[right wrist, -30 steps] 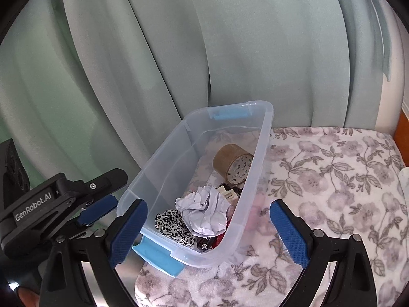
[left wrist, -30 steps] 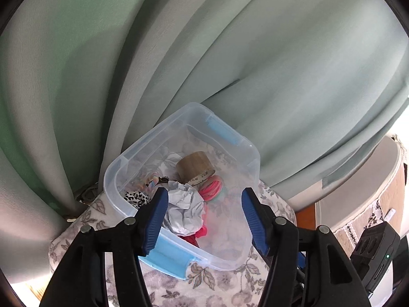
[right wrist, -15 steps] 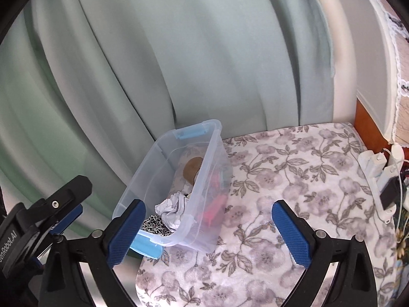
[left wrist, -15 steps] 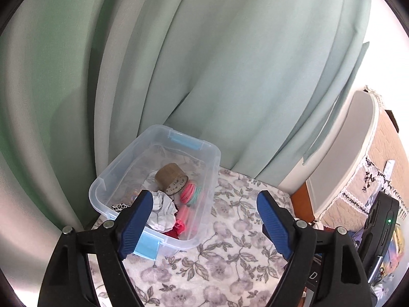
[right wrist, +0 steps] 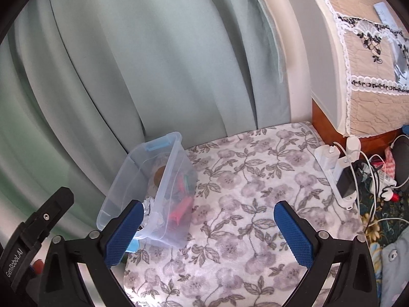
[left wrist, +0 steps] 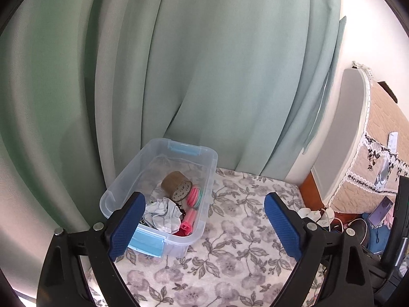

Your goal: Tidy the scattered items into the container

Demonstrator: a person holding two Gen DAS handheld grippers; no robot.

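Observation:
A clear plastic bin (left wrist: 127,176) (right wrist: 122,176) with blue clips stands on the floral cloth by the curtain. Inside lie a brown tape roll (left wrist: 176,184), a crumpled white paper (left wrist: 163,213), pink-and-green hair ties (left wrist: 194,196) and a red-pink item (left wrist: 188,221). My left gripper (left wrist: 204,226) hangs above the cloth just right of the bin, its jaws still opening with nothing between them. My right gripper (right wrist: 204,231) stands open and empty over the cloth, the bin at its left finger. The left gripper's body (right wrist: 33,232) shows at the lower left of the right wrist view.
A pale green curtain (left wrist: 204,76) hangs right behind the bin. To the right are a white power strip with chargers and cables (right wrist: 342,168), a wooden edge (right wrist: 324,125) and a lace-trimmed cover (right wrist: 368,51). The floral cloth (right wrist: 250,194) spreads between bin and cables.
Both grippers have pulled back and up from the bin, which now looks smaller and further left. The left jaws have spread wider. More of the floral cloth and the cables shows.

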